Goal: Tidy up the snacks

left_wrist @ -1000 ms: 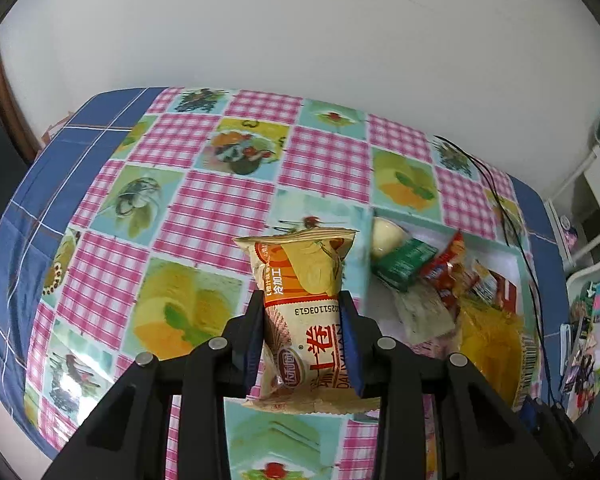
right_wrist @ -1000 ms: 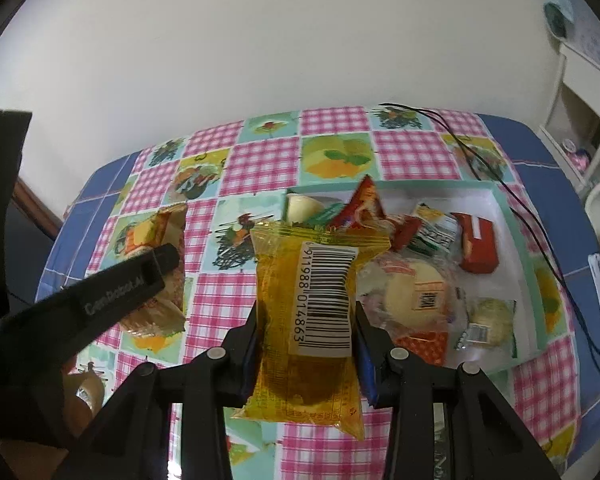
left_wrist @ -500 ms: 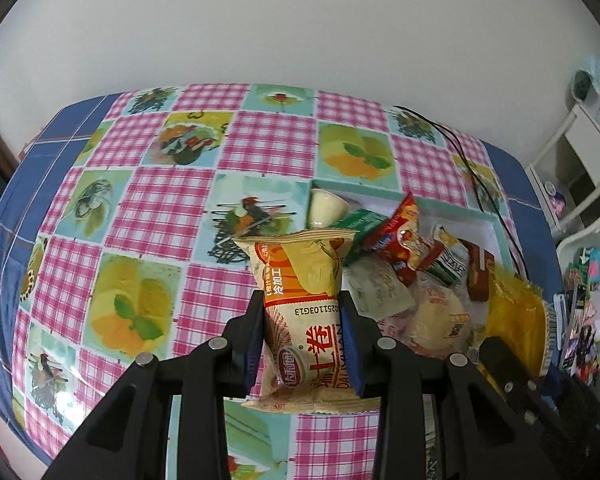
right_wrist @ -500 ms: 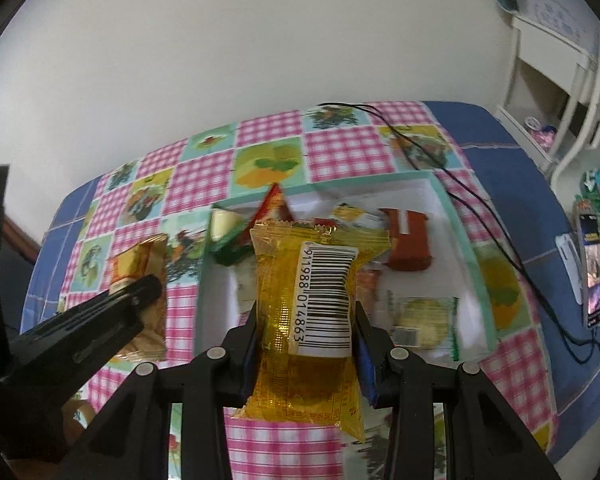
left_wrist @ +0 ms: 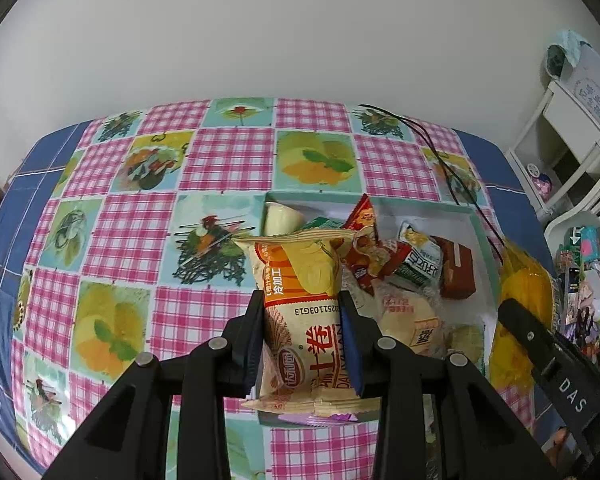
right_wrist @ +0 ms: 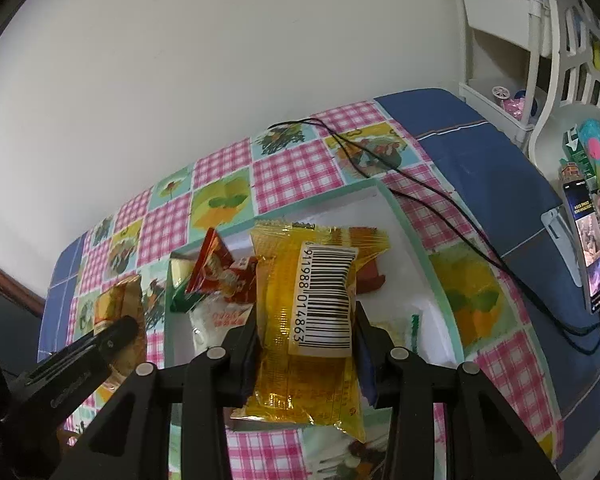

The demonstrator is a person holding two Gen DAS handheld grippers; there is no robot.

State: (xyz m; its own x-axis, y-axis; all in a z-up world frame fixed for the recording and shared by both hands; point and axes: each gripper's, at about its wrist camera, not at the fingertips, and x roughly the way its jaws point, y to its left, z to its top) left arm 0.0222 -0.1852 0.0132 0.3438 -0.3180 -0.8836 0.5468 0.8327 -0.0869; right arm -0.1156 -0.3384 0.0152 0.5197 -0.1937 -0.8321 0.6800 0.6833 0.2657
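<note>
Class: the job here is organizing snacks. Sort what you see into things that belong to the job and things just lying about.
Belongs:
cream-and-orange snack packet, in left gripper
yellow barcode packet, in right gripper
shallow white box of snacks

Lying about:
black cable
phone
white shelf

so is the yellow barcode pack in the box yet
Not yet: the yellow pack is clamped in the right gripper, held over the box.
</note>
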